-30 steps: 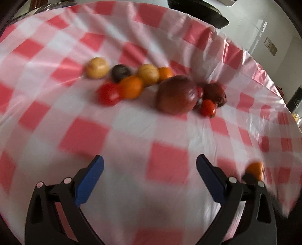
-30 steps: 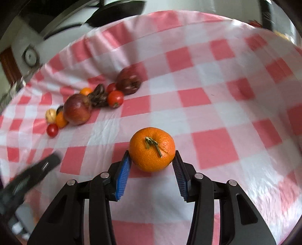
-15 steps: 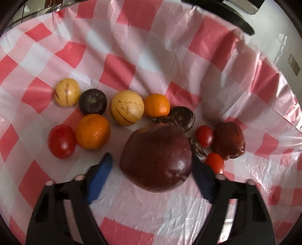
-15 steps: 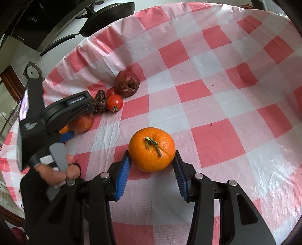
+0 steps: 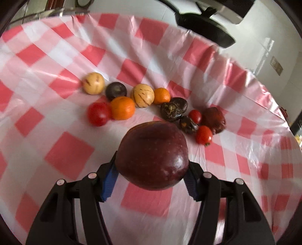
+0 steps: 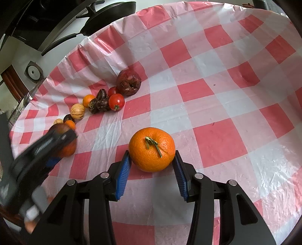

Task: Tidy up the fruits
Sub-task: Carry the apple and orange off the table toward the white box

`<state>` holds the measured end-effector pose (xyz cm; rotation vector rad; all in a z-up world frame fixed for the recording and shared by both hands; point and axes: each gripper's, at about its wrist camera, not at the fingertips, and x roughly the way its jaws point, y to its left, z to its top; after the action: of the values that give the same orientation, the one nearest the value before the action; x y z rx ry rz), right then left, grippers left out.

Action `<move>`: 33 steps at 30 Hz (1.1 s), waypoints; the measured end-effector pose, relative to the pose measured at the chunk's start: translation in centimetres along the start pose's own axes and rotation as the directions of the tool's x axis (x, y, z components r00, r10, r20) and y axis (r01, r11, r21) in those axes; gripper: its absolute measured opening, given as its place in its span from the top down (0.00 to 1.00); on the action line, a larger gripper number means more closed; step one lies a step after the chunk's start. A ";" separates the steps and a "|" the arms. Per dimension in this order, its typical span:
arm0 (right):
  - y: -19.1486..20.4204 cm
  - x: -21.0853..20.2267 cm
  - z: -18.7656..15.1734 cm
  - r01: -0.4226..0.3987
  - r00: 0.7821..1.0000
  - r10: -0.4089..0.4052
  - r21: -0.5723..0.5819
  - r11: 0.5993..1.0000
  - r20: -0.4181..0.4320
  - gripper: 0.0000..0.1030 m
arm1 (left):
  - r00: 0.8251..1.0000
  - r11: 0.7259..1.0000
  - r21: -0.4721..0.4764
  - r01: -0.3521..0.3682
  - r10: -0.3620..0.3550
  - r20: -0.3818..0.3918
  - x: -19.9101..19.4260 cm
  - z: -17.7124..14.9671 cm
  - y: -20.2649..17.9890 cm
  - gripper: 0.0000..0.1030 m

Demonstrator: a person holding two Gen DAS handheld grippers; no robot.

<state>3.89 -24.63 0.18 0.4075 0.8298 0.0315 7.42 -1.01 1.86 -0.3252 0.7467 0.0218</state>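
Observation:
My left gripper [image 5: 151,179] is shut on a big dark red apple [image 5: 152,155] and holds it above the checked cloth, pulled back from the fruit row. The row holds two yellow striped melons [image 5: 93,83], oranges [image 5: 122,108], red tomatoes [image 5: 98,114], dark purple fruits [image 5: 173,109] and a wrinkled dark red fruit [image 5: 214,119]. My right gripper [image 6: 152,169] is shut on a large orange with a green stem [image 6: 152,149]. The left gripper [image 6: 43,150] shows blurred at the left in the right wrist view, in front of the row [image 6: 105,102].
The red and white checked tablecloth [image 6: 217,90] covers the table. A black pan [image 5: 203,28] sits beyond the table's far edge, also in the right wrist view [image 6: 109,15]. The cloth's edge curves down at the right [image 5: 273,105].
My left gripper closed on the dark red apple, lifted it and drew back from the fruit row. My right gripper kept its hold on the orange, almost still.

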 end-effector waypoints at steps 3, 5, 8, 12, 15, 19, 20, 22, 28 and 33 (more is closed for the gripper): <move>0.0 0.0 0.0 -0.001 1.000 0.001 0.000 1.000 0.000 0.56 | 1.000 1.000 0.004 0.019 -0.019 0.019 -2.3 -0.6 0.2 0.41; 0.0 0.1 0.0 -0.001 1.000 0.001 0.001 1.000 0.000 0.56 | 0.999 1.000 0.012 0.013 -0.014 0.032 -3.3 -1.5 0.0 0.41; 0.0 0.0 0.0 -0.001 1.000 0.001 0.000 1.000 0.000 0.56 | 0.999 1.000 0.016 0.003 -0.004 0.045 -5.2 -2.2 0.9 0.41; 0.0 0.1 0.0 -0.003 1.000 0.003 0.000 1.000 0.000 0.56 | 0.999 1.000 0.019 -0.012 0.011 0.038 -7.2 -3.4 2.4 0.41; 0.2 0.1 0.0 -0.017 1.000 0.017 -0.005 1.000 -0.003 0.56 | 0.999 0.999 0.023 -0.021 0.021 0.030 -9.0 -4.6 3.8 0.41; 1.1 -0.5 -0.6 -0.030 0.999 0.030 -0.044 0.999 -0.012 0.56 | 0.998 0.998 0.043 -0.046 0.045 0.034 -11.9 -6.5 6.0 0.41; 1.3 -0.7 -1.0 -0.031 0.999 0.030 -0.044 0.999 -0.022 0.56 | 0.998 0.998 0.047 -0.053 0.051 0.034 -12.5 -6.9 6.6 0.41; 2.3 -1.4 -2.2 -0.044 0.998 0.042 -0.051 0.998 -0.039 0.56 | 0.997 0.996 0.050 -0.069 0.068 0.031 -13.8 -7.8 8.1 0.41; 8.6 -4.1 -7.3 -0.138 0.989 0.124 -0.210 0.968 -0.082 0.56 | 0.993 0.992 0.046 -0.117 0.116 0.019 -16.8 -10.2 12.4 0.41; 14.0 -6.6 -11.4 -0.218 0.974 0.186 -0.343 0.914 -0.126 0.56 | 0.988 0.989 0.018 -0.150 0.149 0.047 -19.8 -11.3 15.5 0.41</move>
<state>-7.04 -9.03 3.07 0.1484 0.8492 0.3913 -16.74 12.25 3.00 -0.2467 0.7245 0.1618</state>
